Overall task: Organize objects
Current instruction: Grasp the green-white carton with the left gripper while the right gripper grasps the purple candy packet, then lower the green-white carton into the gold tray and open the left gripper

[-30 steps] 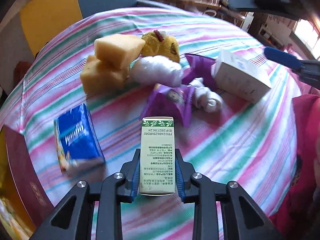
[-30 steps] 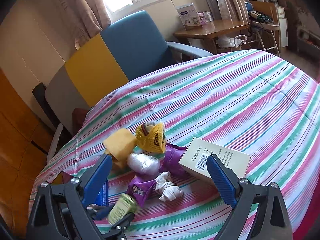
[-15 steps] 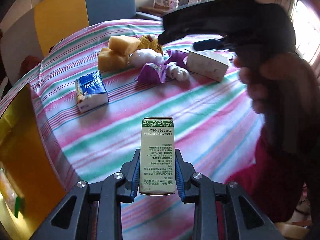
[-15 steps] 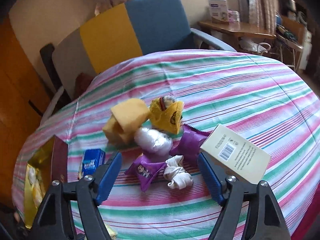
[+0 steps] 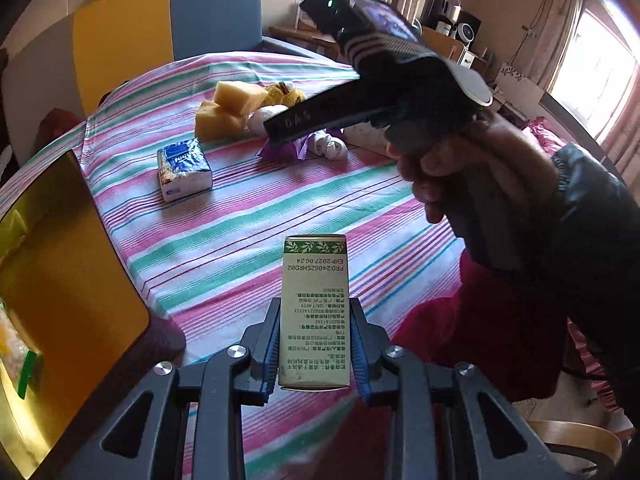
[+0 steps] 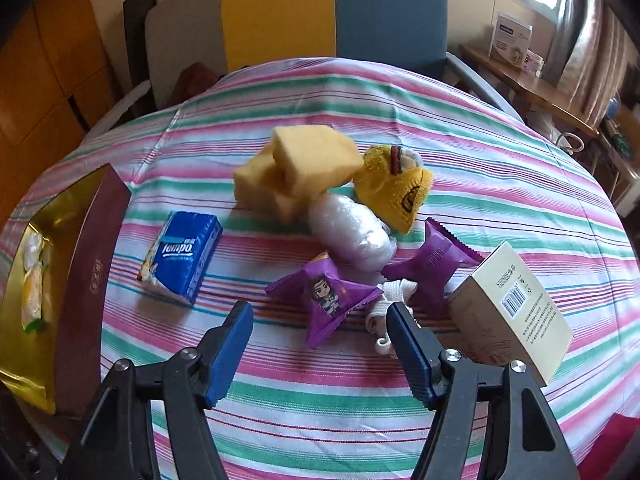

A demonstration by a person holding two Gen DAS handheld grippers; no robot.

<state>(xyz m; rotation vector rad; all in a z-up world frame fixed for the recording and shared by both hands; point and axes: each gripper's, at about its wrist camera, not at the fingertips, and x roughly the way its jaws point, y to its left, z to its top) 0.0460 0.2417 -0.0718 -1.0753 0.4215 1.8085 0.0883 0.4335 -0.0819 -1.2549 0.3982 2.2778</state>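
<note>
My left gripper (image 5: 315,307) is shut on a small green-and-white carton (image 5: 315,276), held above the near edge of the striped table (image 5: 248,220). My right gripper (image 6: 319,310) hangs low over the pile with its jaws closing. A purple snack packet (image 6: 328,296) lies just past its tips, with neither pad touching it. Around the packet are a white knotted cord (image 6: 382,320), a second purple packet (image 6: 432,264), a white wrapped roll (image 6: 352,232), yellow sponges (image 6: 308,164), a yellow knitted toy (image 6: 396,188) and a beige barcode box (image 6: 508,312).
A blue Tempo tissue pack (image 6: 184,256) lies left of the pile. A maroon box with gold lining (image 6: 84,280) sits at the table's left edge with packets inside. A grey, yellow and blue chair (image 6: 320,12) stands behind the table. A hand (image 5: 448,168) holds the right gripper.
My left gripper drew back from the pile with the carton, and the gold-lined box came into view. The right gripper rolled level, sank toward the purple packet, and its jaws narrowed.
</note>
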